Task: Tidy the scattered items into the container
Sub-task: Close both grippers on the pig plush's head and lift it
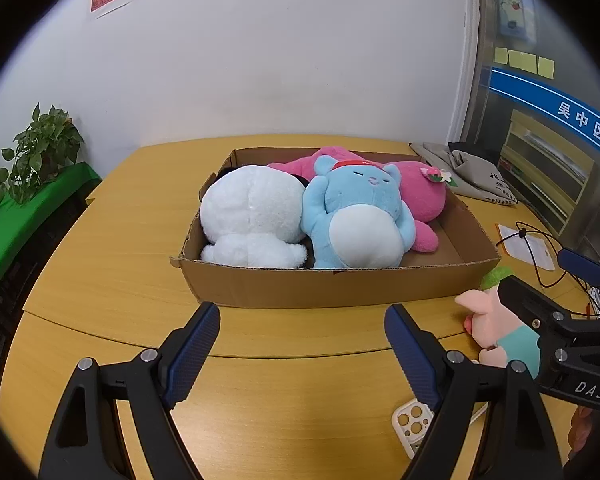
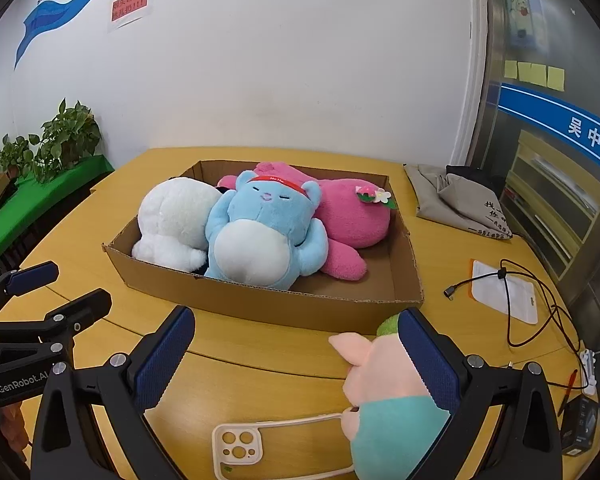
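Note:
A shallow cardboard box [image 1: 332,286] [image 2: 260,304] on the yellow table holds a white plush [image 1: 252,216] [image 2: 172,220], a blue plush [image 1: 360,220] [image 2: 260,236] and a pink plush [image 1: 420,196] [image 2: 352,216]. A small pink pig plush in a teal shirt [image 2: 384,396] [image 1: 496,332] lies on the table in front of the box's right corner. My right gripper [image 2: 296,364] is open, its right finger touching the pig, which sits between the jaws. My left gripper [image 1: 302,356] is open and empty over bare table before the box.
A cream phone case [image 2: 260,444] [image 1: 416,420] lies on the table near the pig. A black cable [image 2: 528,304] and a white pouch [image 2: 500,292] lie to the right, a grey cloth bag [image 2: 460,200] behind them. Potted plants [image 1: 40,148] stand on a green shelf at left.

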`<state>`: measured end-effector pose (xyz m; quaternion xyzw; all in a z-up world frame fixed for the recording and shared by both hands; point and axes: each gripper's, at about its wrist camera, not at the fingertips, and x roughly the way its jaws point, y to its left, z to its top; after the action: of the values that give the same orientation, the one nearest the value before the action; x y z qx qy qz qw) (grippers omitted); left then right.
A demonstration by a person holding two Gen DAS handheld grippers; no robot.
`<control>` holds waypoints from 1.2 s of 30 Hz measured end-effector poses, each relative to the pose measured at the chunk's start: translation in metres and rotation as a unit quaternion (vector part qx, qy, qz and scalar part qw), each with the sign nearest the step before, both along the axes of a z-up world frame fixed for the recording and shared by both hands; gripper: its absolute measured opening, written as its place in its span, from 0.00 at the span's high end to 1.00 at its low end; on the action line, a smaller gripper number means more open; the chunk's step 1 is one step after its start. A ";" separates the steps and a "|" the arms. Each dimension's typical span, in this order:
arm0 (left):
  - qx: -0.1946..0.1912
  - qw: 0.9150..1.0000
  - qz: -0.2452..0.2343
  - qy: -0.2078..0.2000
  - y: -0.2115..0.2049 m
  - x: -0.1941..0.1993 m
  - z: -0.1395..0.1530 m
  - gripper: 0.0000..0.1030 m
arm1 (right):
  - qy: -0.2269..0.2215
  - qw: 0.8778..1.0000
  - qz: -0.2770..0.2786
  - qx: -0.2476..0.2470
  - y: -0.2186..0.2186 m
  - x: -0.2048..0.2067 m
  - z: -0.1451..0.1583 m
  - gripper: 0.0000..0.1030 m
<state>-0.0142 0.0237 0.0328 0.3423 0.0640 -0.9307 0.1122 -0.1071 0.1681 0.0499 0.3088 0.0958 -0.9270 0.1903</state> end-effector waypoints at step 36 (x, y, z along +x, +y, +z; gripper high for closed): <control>0.176 0.959 -0.197 -0.103 0.103 -0.133 -0.046 0.18 | -0.149 0.988 0.008 -0.044 0.132 -0.020 -0.120 0.20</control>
<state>-0.1474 0.1264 -0.0128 0.4561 0.1462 -0.8683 -0.1291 -0.1272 0.2998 -0.0704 0.4336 0.0276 -0.8726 0.2230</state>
